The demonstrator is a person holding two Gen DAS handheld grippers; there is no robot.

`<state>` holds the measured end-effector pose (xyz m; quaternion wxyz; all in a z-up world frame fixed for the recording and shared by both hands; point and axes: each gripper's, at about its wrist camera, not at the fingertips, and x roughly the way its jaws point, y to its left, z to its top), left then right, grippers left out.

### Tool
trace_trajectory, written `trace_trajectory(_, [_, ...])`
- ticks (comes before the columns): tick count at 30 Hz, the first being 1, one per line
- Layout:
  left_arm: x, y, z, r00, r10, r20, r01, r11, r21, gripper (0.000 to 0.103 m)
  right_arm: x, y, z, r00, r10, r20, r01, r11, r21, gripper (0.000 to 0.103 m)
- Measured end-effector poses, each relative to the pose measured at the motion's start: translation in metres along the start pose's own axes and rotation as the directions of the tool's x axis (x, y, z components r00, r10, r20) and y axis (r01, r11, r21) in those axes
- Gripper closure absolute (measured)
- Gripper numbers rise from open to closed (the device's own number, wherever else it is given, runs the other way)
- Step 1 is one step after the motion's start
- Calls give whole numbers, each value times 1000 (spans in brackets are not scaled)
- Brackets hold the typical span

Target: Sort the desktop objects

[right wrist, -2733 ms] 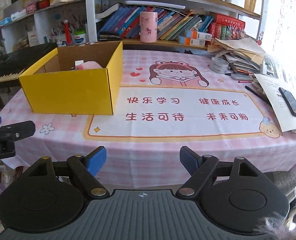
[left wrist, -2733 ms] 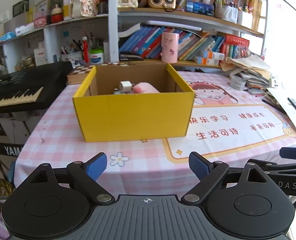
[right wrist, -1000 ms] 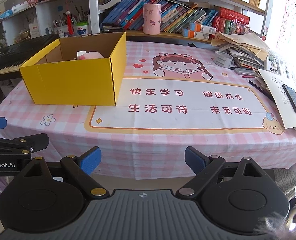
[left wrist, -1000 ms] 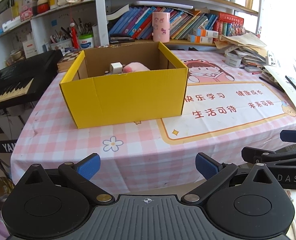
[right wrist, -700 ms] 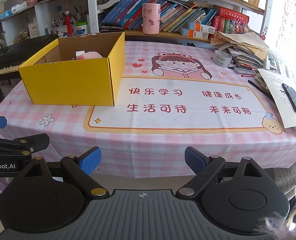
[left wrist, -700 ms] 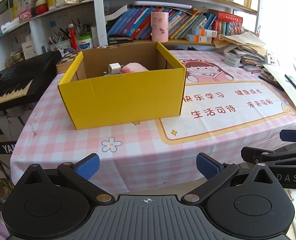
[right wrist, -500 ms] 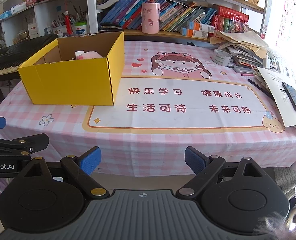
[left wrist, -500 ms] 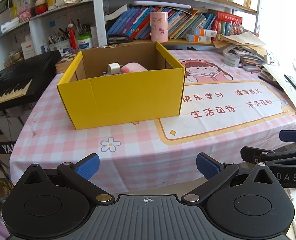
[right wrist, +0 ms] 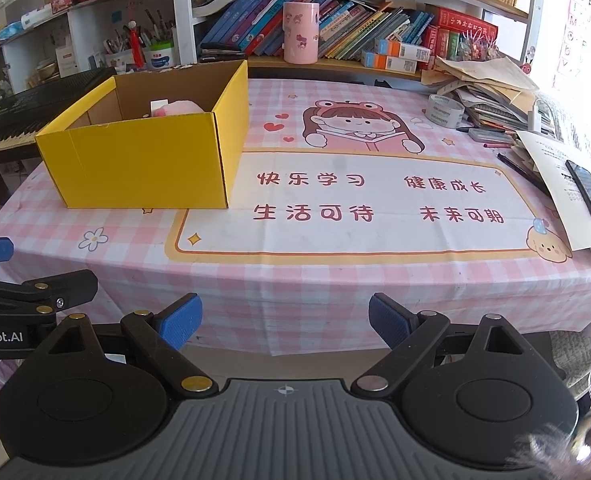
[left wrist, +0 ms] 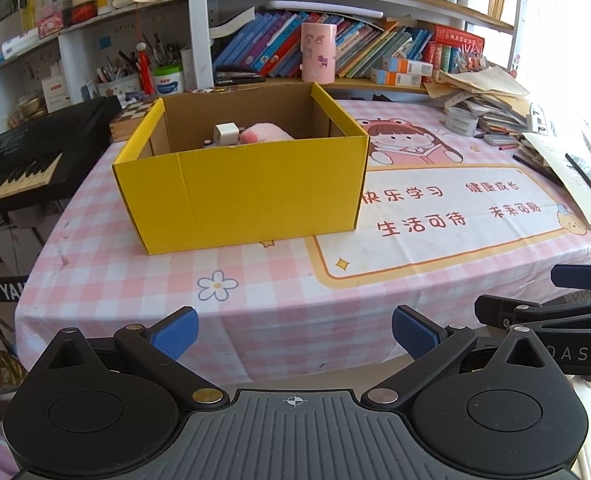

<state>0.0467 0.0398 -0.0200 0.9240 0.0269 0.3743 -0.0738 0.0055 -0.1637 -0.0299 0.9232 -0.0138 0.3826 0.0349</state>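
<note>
**Both grippers idle at table edge, nothing held**

L gripper (left wrist: pixel 293 330) and R gripper (right wrist: pixel 285 318): jaws wide, empty, off the near edge of the table (right wrist: pixel 335 280). Yellow box (left wrist: pixel 239 184) sits ahead, straight out from L, up-left from R, so L is nearer. Pink toy (left wrist: pixel 265 135) and white plug (left wrist: pixel 226 134) already inside. Mat in front of R looks bare; tape roll (right wrist: pixel 444 110) far right, R side closer.

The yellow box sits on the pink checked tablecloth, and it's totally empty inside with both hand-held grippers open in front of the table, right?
Not quite: the yellow box is not empty. The left wrist view shows a pink soft thing and a small white block inside it. The rest holds: it sits on the pink checked tablecloth, and the left hand-held gripper and right hand-held gripper are both open.
</note>
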Motion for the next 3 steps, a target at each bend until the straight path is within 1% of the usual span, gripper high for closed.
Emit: trace_trajectory(3, [0, 1, 1, 1000, 9, 2, -9, 1000, -10, 0, 1, 2, 1, 1000, 0, 1, 0, 1000, -1, 13])
